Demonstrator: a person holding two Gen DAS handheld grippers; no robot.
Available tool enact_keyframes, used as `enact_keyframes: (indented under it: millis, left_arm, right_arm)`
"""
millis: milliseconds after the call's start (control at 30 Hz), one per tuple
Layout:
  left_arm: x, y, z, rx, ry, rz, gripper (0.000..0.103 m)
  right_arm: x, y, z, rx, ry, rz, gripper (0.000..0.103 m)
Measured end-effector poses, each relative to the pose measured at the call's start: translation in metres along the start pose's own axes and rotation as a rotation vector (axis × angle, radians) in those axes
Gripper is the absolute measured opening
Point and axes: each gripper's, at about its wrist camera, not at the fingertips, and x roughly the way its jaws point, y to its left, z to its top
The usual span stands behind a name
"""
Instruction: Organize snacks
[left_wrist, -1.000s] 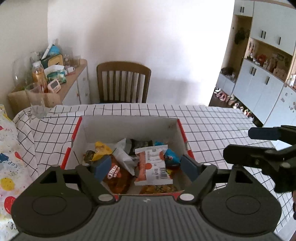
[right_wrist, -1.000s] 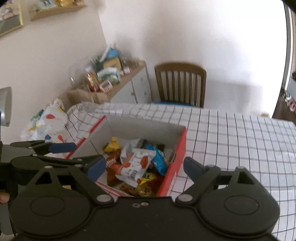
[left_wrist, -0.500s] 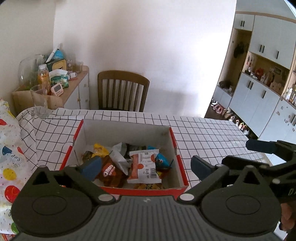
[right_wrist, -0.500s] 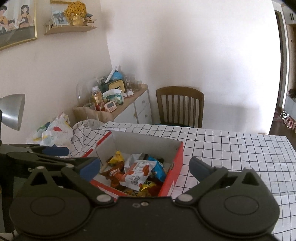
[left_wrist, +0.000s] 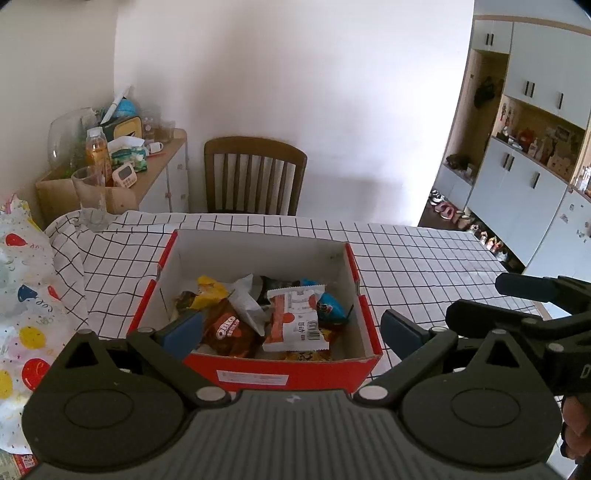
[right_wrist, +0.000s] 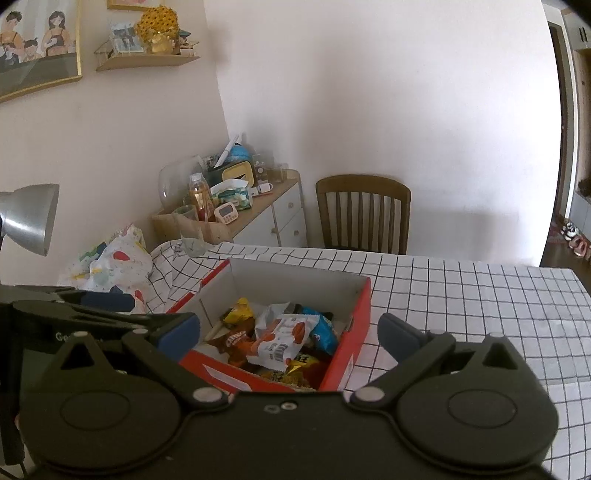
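A red cardboard box (left_wrist: 280, 373) with a white inside stands on the checked tablecloth (left_wrist: 424, 258). In it lie several snack packs: a brown Oreo pack (left_wrist: 229, 330), a white and orange pack (left_wrist: 297, 321), a yellow one (left_wrist: 210, 291) and a blue one (left_wrist: 330, 304). My left gripper (left_wrist: 291, 330) hovers in front of the box, open, nothing between its fingers. My right gripper (right_wrist: 289, 331) stands open and empty at the box's (right_wrist: 354, 332) near right corner. Each shows in the other's view: the right gripper (left_wrist: 495, 301), the left gripper (right_wrist: 103, 310).
A drinking glass (left_wrist: 88, 195) stands at the table's far left corner. Behind it is a cluttered sideboard (left_wrist: 122, 158), and a wooden chair (left_wrist: 255, 173) stands at the far edge. A balloon-print cloth (left_wrist: 22, 295) lies left, a grey lamp (right_wrist: 29, 214) above it. Cabinets (left_wrist: 535, 177) line the right wall.
Both grippers have drawn back from the box, which now sits smaller and farther off in both views. Both pairs of jaws have spread a little wider.
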Motion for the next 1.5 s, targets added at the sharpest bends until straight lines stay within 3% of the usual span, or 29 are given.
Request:
enact_keyframes:
  millis: [1500]
  left_arm:
    - [0.000, -0.005, 0.004, -0.016, -0.002, -0.005, 0.103]
  right_arm:
    - [-0.007, -0.010, -0.008, 0.042, 0.014, -0.013, 0.103]
